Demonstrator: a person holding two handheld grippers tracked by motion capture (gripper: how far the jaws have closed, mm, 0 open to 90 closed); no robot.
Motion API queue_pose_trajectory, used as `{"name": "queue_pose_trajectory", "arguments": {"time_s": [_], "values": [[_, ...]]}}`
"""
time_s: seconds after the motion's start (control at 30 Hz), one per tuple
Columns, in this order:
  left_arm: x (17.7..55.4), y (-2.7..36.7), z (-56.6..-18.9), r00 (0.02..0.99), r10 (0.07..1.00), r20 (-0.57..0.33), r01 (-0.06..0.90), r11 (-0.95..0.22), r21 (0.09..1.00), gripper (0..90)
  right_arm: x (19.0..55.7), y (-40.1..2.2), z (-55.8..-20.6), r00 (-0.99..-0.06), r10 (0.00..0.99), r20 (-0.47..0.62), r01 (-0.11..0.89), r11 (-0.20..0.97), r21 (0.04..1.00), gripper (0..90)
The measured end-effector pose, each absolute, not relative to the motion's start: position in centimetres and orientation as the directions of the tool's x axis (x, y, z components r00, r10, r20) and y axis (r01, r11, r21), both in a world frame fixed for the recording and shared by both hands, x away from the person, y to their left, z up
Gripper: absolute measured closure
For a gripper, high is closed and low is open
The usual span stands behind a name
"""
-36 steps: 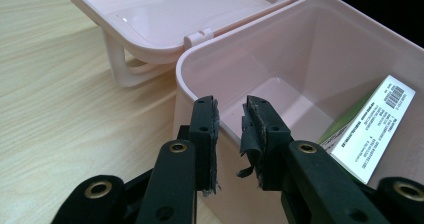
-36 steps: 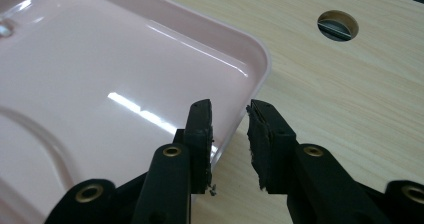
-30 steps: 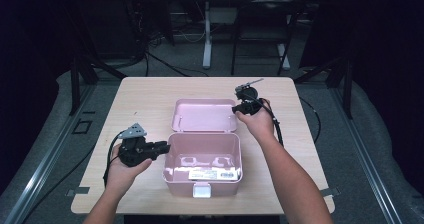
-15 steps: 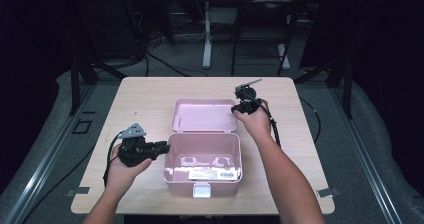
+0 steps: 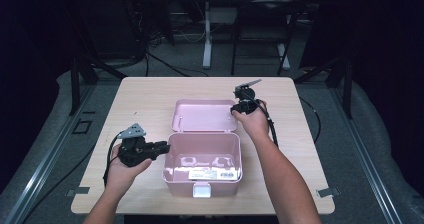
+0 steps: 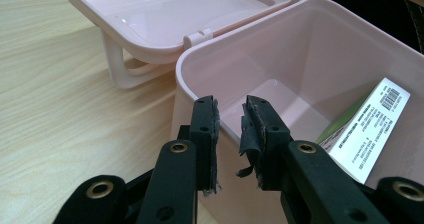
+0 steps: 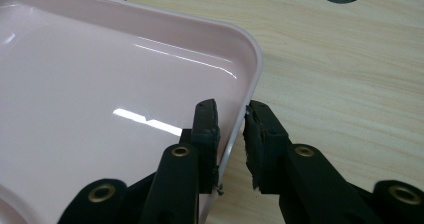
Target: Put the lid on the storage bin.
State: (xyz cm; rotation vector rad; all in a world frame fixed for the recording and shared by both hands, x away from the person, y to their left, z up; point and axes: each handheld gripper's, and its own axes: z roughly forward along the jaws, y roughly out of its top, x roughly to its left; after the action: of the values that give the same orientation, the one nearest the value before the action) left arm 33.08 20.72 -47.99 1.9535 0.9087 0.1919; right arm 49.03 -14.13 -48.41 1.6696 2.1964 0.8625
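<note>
A pink box (image 5: 202, 161) sits open on the desk (image 5: 300, 149), its lid (image 5: 204, 115) lying flat behind it. The left claw (image 6: 229, 129) straddles the box's side wall, slightly open. The right claw (image 7: 231, 134) straddles the lid's edge, slightly open.

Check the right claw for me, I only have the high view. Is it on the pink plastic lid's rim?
Observer: Yes. The right claw straddles the rim of the pink plastic lid near a rounded corner, one jaw inside and one outside. A slim gap shows at the outer jaw.
Operator: Left claw?
Observer: The left claw straddles a wall of the open pink plastic box, jaws apart, not clamped.
Operator: Anything in the box?
Observer: A white barcoded label against an inner wall, with a green edge behind it.
</note>
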Motion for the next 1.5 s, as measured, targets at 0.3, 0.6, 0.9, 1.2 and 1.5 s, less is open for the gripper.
{"name": "queue_pose_trajectory", "arguments": {"time_s": [0.3, 0.6, 0.9, 1.2, 1.5], "values": [[33.1, 20.7, -48.0, 0.713, 0.664, -0.225, 0.518, -0.283, 0.807, 74.9, 48.9, -14.1, -47.8, -0.294, 0.942, 0.161, 0.788, 0.143, 0.599, 77.8], [33.1, 20.8, -48.0, 0.715, 0.663, -0.223, 0.517, -0.285, 0.807, 74.9, 48.6, -14.1, -47.2, -0.295, 0.942, 0.159, 0.777, 0.14, 0.614, 78.9], [33.1, 20.8, -48.0, 0.715, 0.662, -0.223, 0.516, -0.285, 0.807, 74.9, 48.2, -14.2, -46.4, -0.296, 0.942, 0.159, 0.762, 0.132, 0.634, 79.8], [33.2, 20.8, -48.0, 0.717, 0.66, -0.223, 0.514, -0.285, 0.809, 74.9, 47.7, -14.4, -45.2, -0.311, 0.938, 0.155, 0.737, 0.135, 0.662, 81.3], [33.1, 20.8, -48.0, 0.716, 0.661, -0.224, 0.516, -0.284, 0.808, 74.8, 47.1, -14.5, -44.3, -0.313, 0.937, 0.156, 0.718, 0.126, 0.685, 82.6]]}}
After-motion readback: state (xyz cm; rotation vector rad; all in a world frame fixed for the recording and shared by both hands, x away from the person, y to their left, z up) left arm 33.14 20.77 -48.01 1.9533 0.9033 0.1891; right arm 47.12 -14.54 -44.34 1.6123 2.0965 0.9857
